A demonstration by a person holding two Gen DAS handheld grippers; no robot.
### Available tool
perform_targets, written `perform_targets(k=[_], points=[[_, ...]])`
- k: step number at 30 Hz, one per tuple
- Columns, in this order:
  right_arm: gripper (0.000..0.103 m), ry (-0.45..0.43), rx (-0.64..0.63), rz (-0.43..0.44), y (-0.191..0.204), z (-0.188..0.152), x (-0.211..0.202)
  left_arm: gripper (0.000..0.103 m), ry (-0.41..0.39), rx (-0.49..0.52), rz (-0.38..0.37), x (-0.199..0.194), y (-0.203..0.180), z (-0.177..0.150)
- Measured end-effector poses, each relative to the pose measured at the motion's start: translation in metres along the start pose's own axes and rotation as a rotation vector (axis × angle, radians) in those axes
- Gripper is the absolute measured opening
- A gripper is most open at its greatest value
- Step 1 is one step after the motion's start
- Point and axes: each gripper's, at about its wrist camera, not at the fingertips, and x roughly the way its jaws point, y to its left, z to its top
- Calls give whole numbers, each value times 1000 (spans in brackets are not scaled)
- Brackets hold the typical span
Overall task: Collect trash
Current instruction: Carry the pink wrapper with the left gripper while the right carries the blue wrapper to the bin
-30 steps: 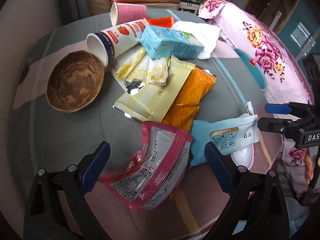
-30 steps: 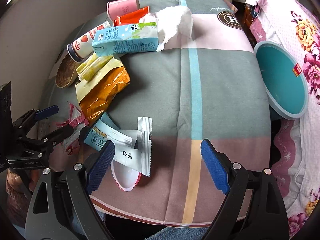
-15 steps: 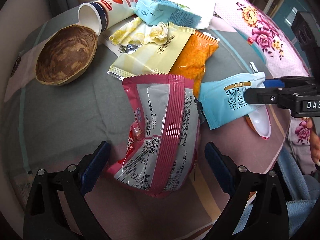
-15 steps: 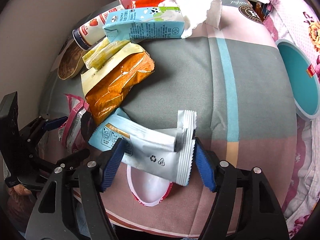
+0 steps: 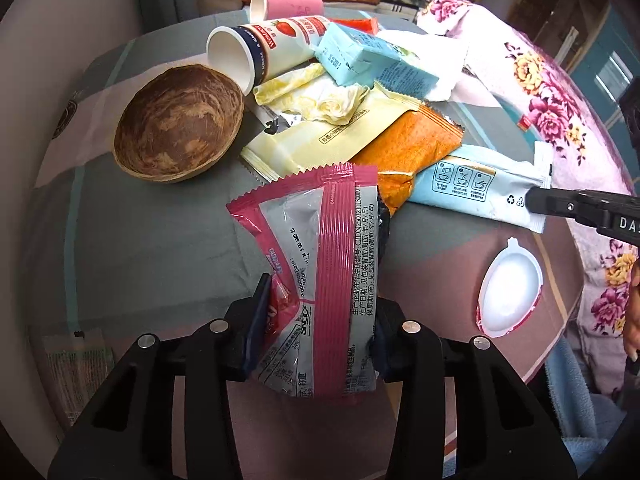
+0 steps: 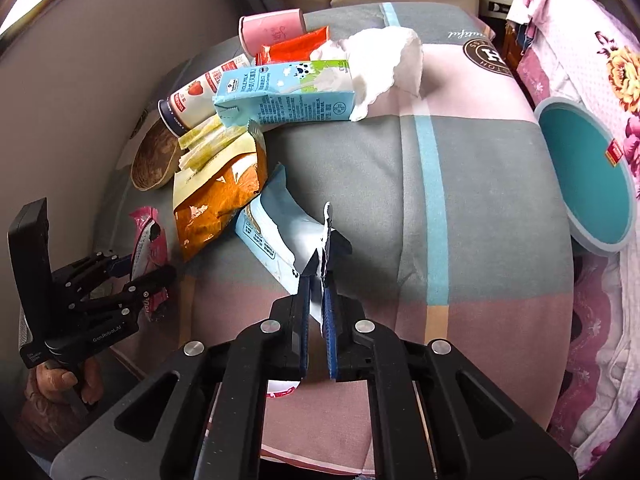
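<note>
My left gripper (image 5: 318, 320) is shut on a pink and grey snack wrapper (image 5: 320, 264) and holds it upright above the cloth; it also shows in the right wrist view (image 6: 146, 240). My right gripper (image 6: 316, 300) is shut on the end of a light blue and white sachet wrapper (image 6: 280, 236), which also shows in the left wrist view (image 5: 480, 188). More trash lies in a heap behind: an orange packet (image 5: 408, 148), a pale yellow packet (image 5: 320, 140), a blue milk carton (image 6: 284, 96), a strawberry paper cup (image 5: 264, 52), a pink cup (image 6: 270, 32) and a white napkin (image 6: 384, 56).
A brown wooden bowl (image 5: 178, 128) sits left of the heap. A white plastic lid (image 5: 510, 288) lies on the cloth near the front edge. A teal round bin (image 6: 586, 178) stands to the right of the table. A floral cloth (image 5: 560, 92) lies beyond.
My left gripper has shut on the pink wrapper and lifted it. My right gripper has shut on the blue sachet's end and raised it off the white lid.
</note>
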Motion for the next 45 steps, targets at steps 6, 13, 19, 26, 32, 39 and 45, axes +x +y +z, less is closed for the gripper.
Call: perform_targets(k=[6, 13, 19, 26, 32, 39, 45], points=[[7, -51, 22, -23, -20, 1, -23, 43, -43, -1, -39, -22, -14, 13], [6, -128, 93, -19, -50, 3, -48, 43, -77, 9, -99, -30, -42, 39], [6, -184, 142, -4, -73, 7, -65, 43, -82, 51, -115, -22, -76, 60], [5, -219, 160, 6, -89, 14, -73, 43, -73, 70, -130, -11, -100, 79], [5, -248, 168, 22, -98, 21, -82, 43, -57, 83, -129, -1, -114, 88], [11, -185, 169, 20, -104, 24, -62, 43, -35, 79, -131, 11, -118, 92], [15, -165, 200, 3, -116, 28, -42, 43, -21, 72, -120, 18, -114, 94]])
